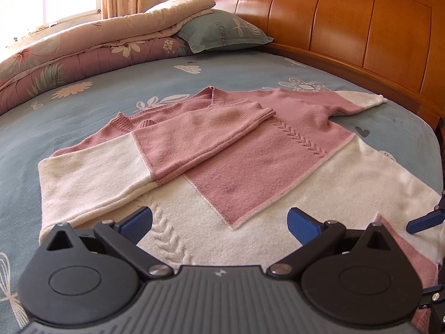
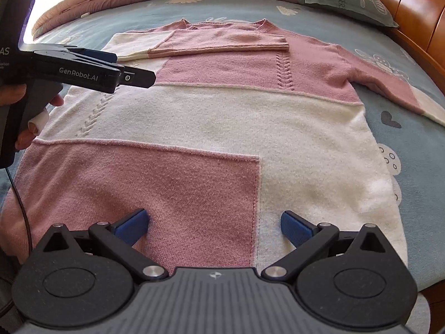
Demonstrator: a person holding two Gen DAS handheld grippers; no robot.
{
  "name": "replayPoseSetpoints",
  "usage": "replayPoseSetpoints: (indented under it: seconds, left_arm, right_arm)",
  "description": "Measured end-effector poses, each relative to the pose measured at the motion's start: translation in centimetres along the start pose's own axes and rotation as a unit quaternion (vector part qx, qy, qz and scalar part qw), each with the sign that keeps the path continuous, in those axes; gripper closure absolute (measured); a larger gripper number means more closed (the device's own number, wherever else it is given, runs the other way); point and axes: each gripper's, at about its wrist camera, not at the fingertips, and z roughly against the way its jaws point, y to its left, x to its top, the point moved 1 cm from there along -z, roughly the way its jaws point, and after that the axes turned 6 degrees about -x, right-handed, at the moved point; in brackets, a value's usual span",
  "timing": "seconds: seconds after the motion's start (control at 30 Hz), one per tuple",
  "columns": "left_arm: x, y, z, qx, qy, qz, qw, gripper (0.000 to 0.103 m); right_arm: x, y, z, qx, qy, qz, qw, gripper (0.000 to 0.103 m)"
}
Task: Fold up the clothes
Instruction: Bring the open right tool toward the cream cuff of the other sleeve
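On the bed (image 2: 389, 105), spread over a blue-grey sheet printed with flowers and hearts, lies a pink and cream sweater (image 2: 222, 111), flat, with its neckline toward the far side where a folded quilt (image 1: 69, 55) and a grey-green pillow (image 1: 222, 32) rest against the wooden headboard (image 1: 347, 22). One sleeve (image 2: 200, 43) is folded across the chest, its cream upper part at the shoulder and its pink cuff reaching past the middle of the body; the other sleeve (image 2: 395, 89) lies stretched out to the side, ending in a cream cuff near the edge of the bed. The right tool (image 2: 215, 224) hangs low over the hem end of the sweater, its blue fingertips (image 2: 130, 226) spread wide with nothing between them, one over a pink panel and the other over cream knit. The left tool (image 1: 219, 222) is also spread wide and empty in its own view, hovering above the cream part of the body just beside a braided cable pattern. From the right wrist view the left tool (image 2: 133, 76) shows side-on at the sweater's left edge, above the fabric, with a hand (image 2: 30, 111) wrapped around its grip and a white wrap on one finger; whether it touches the knit cannot be told from there.
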Motion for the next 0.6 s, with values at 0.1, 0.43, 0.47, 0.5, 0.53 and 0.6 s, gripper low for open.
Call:
replayPoseSetpoints:
  seconds: [0.1, 0.43, 0.47, 0.5, 0.53, 0.6]
  left_arm:
    - [-0.4, 0.3, -1.0, 0.003, 0.017, 0.006, 0.9998, 0.001]
    - [-0.8, 0.0, -1.0, -0.04, -0.02, -0.002, 0.999, 0.001]
    - [-1.0, 0.0, -1.3, -0.041, -0.015, -0.001, 0.999, 0.001]
    - [-1.1, 0.0, -1.7, -0.043, -0.009, 0.0, 0.999, 0.001]
    - [-1.3, 0.0, -2.1, -0.044, -0.004, 0.001, 0.999, 0.001]
    - [-1.4, -0.2, -2.3, -0.045, 0.0, -0.002, 0.999, 0.001]
  right_arm:
    - [1.0, -2.0, 0.0, 0.012, -0.013, -0.043, 0.999, 0.0]
    - [6.3, -16.9, -0.5, -0.022, -0.11, -0.193, 0.975, 0.0]
    - [6.5, -18.4, -0.7, -0.03, -0.118, -0.205, 0.971, 0.0]
    - [6.7, -20.1, -1.0, -0.036, -0.125, -0.218, 0.967, 0.0]
    - [6.8, -21.9, -1.4, -0.039, -0.13, -0.234, 0.963, 0.0]
    - [7.0, -25.0, -2.2, -0.044, -0.135, -0.26, 0.955, 0.0]
